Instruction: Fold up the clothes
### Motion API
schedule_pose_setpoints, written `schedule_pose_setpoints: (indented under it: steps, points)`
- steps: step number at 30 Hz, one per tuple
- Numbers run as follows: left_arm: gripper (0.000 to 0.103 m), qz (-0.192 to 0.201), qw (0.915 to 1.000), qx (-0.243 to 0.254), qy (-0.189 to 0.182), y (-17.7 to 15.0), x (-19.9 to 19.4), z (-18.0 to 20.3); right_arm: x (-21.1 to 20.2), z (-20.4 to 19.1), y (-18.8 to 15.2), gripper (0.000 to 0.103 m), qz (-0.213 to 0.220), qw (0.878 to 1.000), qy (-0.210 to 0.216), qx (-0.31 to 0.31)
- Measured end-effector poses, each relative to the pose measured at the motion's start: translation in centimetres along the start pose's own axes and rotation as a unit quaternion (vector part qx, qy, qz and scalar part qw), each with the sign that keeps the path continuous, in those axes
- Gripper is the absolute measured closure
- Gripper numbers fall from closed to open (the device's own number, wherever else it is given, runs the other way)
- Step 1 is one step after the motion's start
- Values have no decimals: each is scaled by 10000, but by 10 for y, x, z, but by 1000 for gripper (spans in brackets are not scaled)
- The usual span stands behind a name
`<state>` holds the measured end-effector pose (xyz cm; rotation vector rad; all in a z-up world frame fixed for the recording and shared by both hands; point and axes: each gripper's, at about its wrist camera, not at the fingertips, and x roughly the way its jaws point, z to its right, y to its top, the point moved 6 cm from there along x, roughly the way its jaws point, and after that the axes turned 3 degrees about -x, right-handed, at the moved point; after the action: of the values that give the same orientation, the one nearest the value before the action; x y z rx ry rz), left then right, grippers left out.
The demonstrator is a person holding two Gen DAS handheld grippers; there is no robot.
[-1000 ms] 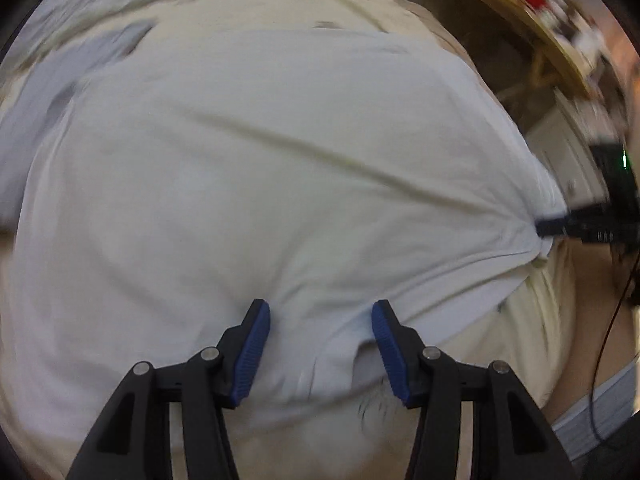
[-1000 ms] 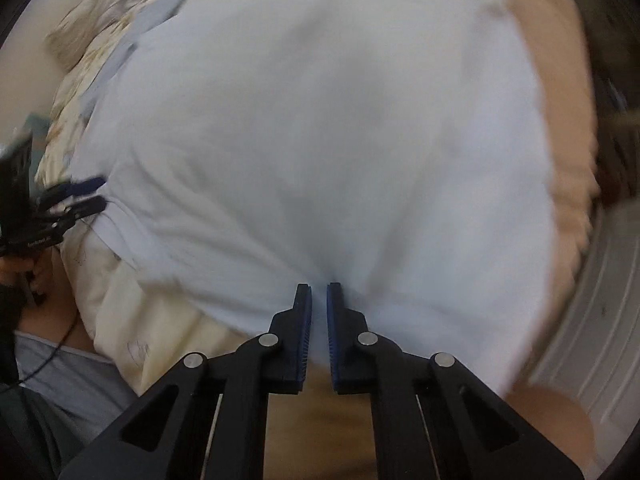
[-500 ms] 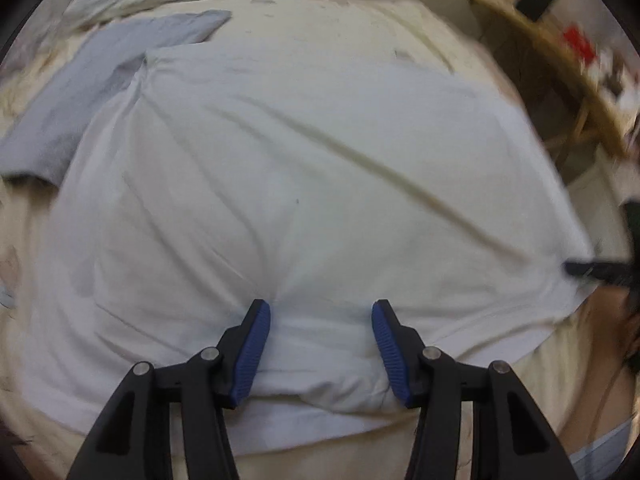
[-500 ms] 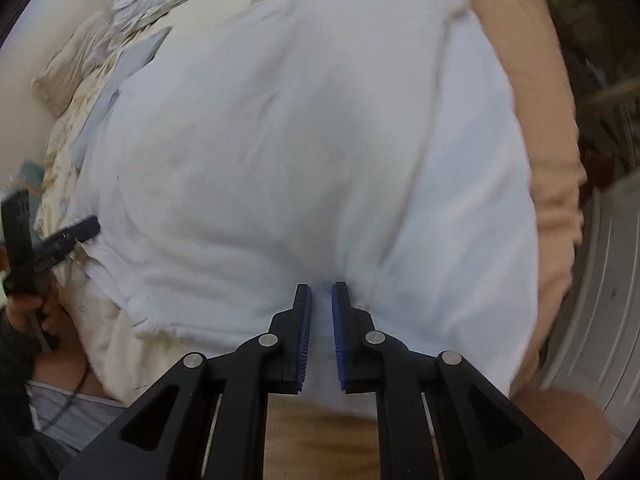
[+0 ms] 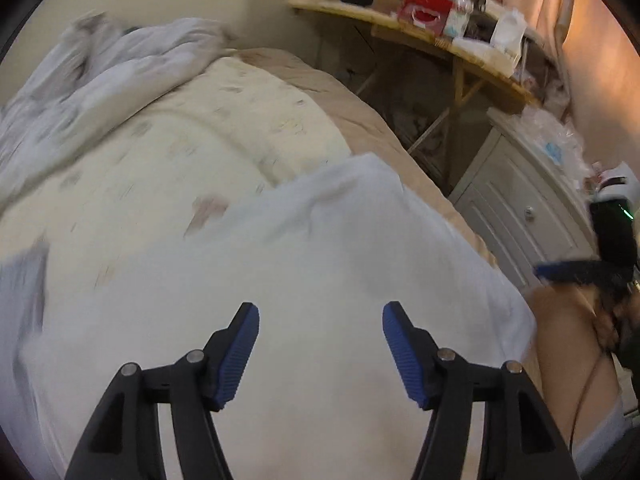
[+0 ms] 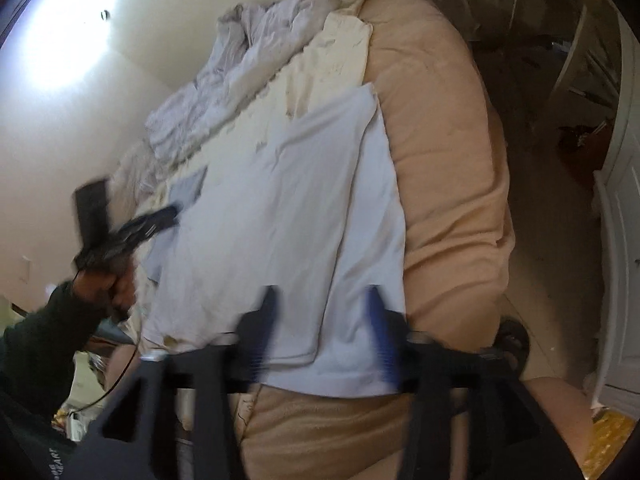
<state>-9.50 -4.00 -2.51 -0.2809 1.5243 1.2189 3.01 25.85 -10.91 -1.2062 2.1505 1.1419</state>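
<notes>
A white garment (image 5: 320,248) lies flat on the bed, with one long side folded over its middle (image 6: 288,208). My left gripper (image 5: 319,312) hovers above its near part, jaws opening, nothing between the pads. It also shows blurred at the garment's left edge (image 6: 160,216). My right gripper (image 6: 322,296) hangs blurred over the near hem, jaws opening wide, with no cloth pinched. In the left wrist view the right gripper (image 5: 544,270) shows off the garment's right edge. A grey garment (image 6: 188,188) lies partly under the white one's far left corner.
The bed has a cream sheet (image 5: 200,140) and a peach blanket (image 6: 440,160) over its right side. A crumpled pale duvet (image 5: 100,72) is bunched at the head. A cluttered wooden shelf (image 5: 440,40) and a white cabinet (image 5: 520,208) stand right of the bed. A white door (image 6: 620,200) is nearby.
The right gripper went from shut on the white garment's hem to wide open and let it go. Both grippers lifted and pulled back. The left jaws widened.
</notes>
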Motion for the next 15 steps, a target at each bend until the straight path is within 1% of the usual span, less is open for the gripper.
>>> schedule_pose_setpoints:
  steps: [1, 2, 3, 4, 7, 11, 13, 15]
  points:
    - [38, -98, 9998, 92, 156, 19, 18, 3, -2, -2, -3, 15, 24, 10000, -21, -5]
    - [38, -208, 9978, 216, 590, 35, 41, 5, -2, 2, 0, 13, 68, 10000, 20, 46]
    - [38, -309, 9938, 338, 1010, 51, 62, 8, -2, 6, 4, 13, 111, 9999, 62, 97]
    - [38, -344, 9903, 447, 1266, 61, 76, 11, -2, 10, 7, 13, 155, 9997, 104, 149]
    - [38, -418, 9904, 666, 1135, 78, 104, 33, 8, 10, 17, 13, 109, 9992, 231, 299]
    - [38, -596, 9880, 1045, 966, 108, 145, 68, 23, -1, 24, 13, -16, 9999, 8, -134]
    - [38, -673, 9841, 1346, 943, 119, 160, 81, 27, -5, 24, 13, -69, 9995, 4, -300]
    - [38, -773, 9783, 1661, 972, 130, 180, 89, 29, -7, 23, 13, -133, 9992, 59, -378]
